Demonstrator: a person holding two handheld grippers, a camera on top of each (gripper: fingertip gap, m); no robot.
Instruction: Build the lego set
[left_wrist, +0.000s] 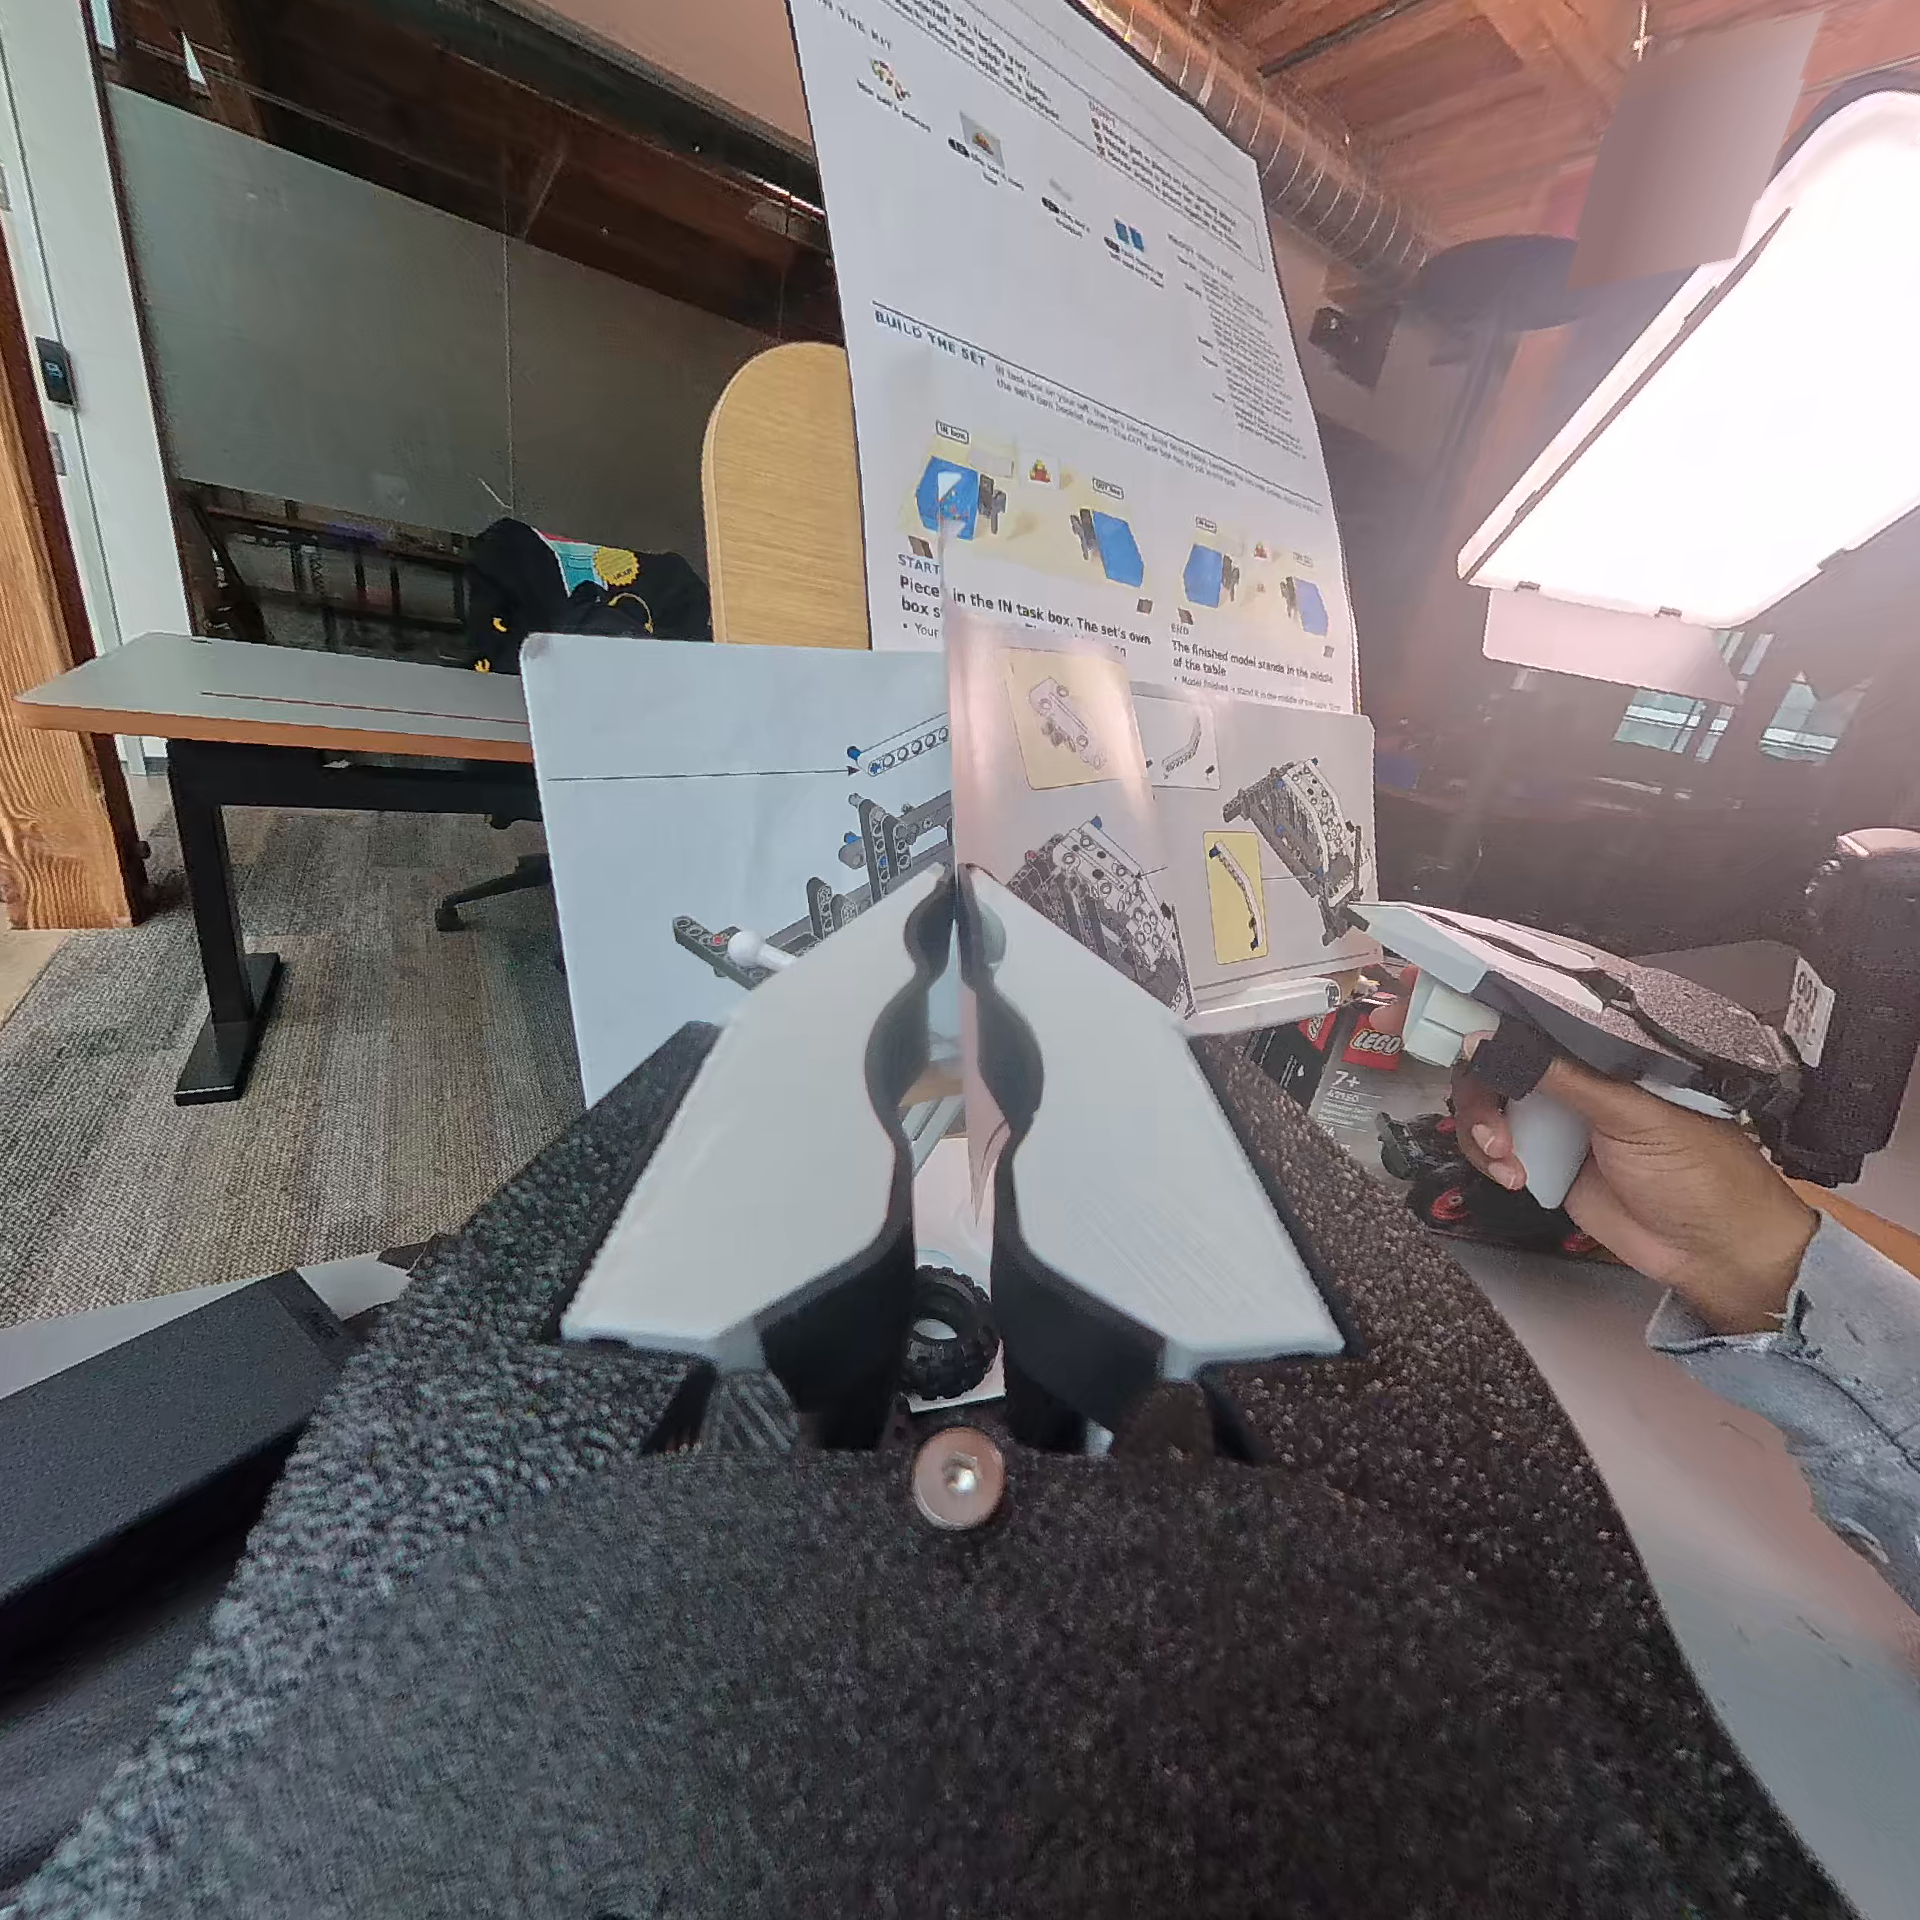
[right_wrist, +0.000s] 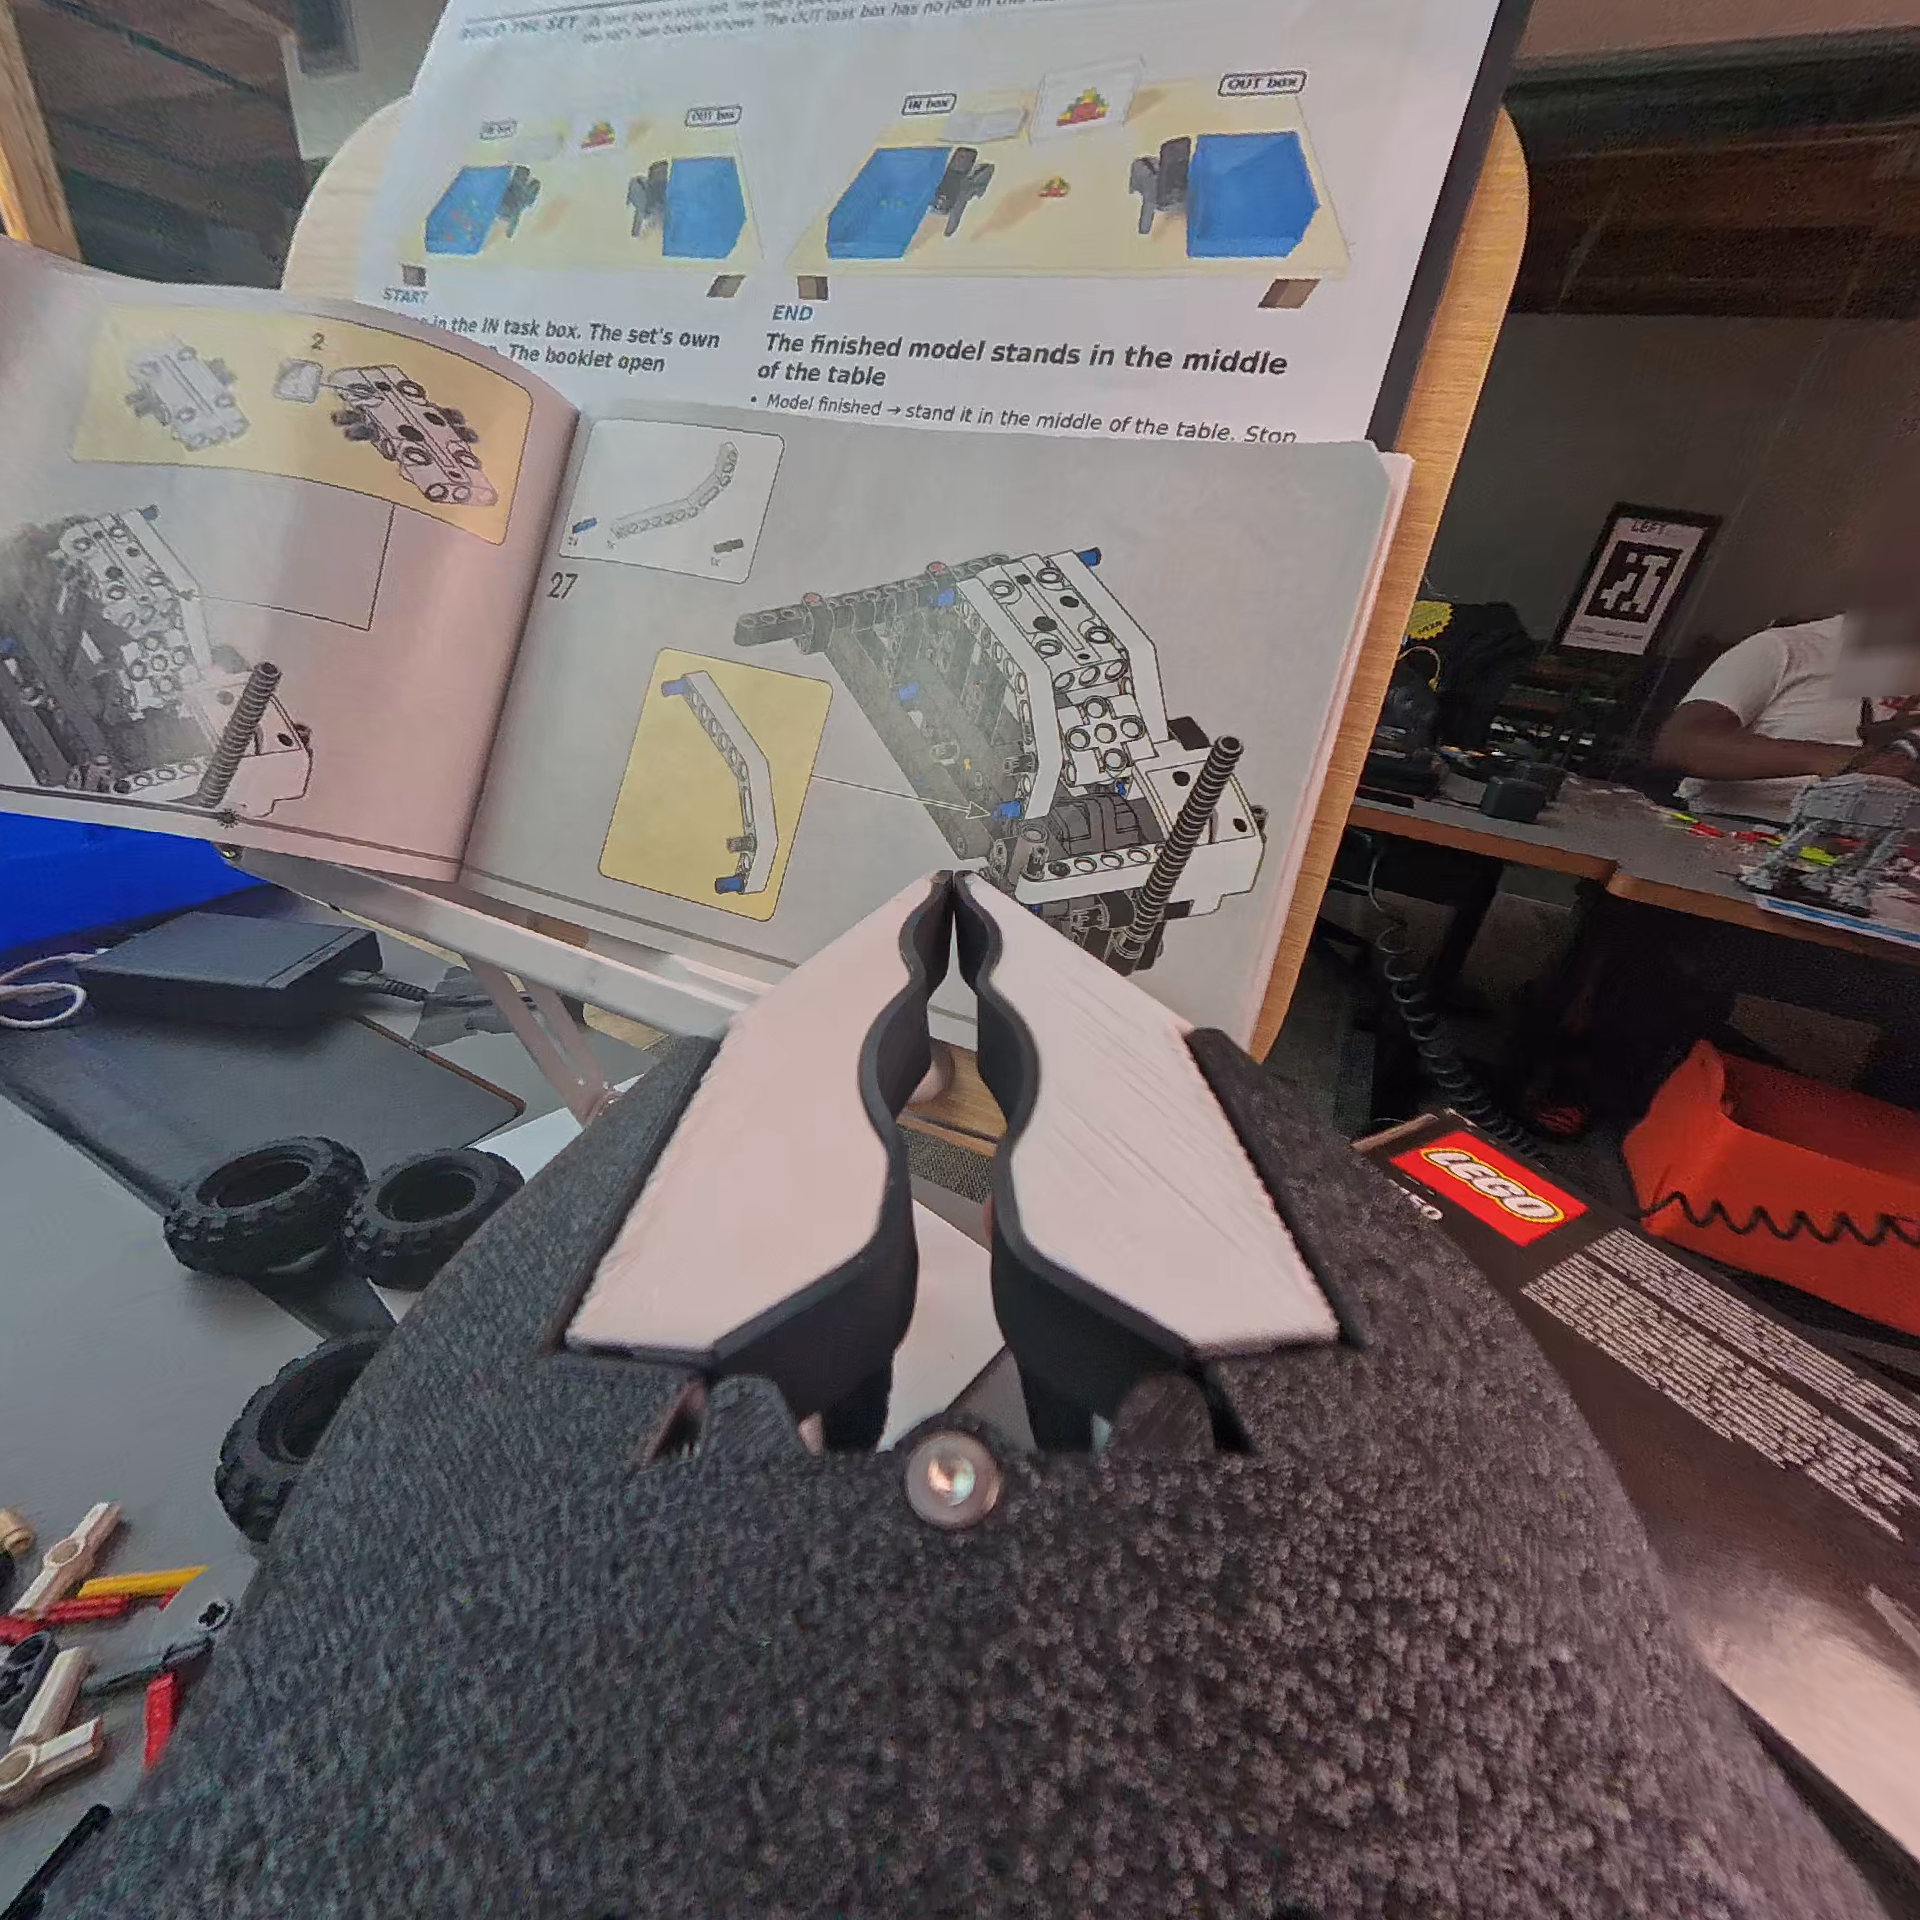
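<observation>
My left gripper (left_wrist: 956, 883) is pinching a thin glossy page of the instruction booklet (right_wrist: 935, 665) edge-on between closed tips. My right gripper (right_wrist: 952, 883) is closing on nothing just before the booklet; knobbly rubber tyres (right_wrist: 265, 1205) are lying to its left, the printed black set box (right_wrist: 1704, 1382) to its right.

Grey carpet floor (left_wrist: 312, 1039), empty desk (left_wrist: 260, 696), frosted glass wall (left_wrist: 364, 343), bright window (left_wrist: 1714, 416)

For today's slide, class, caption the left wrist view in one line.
Left gripper pinches a booklet page upright, mid-turn, while the right gripper rests against the opposite page.
</observation>
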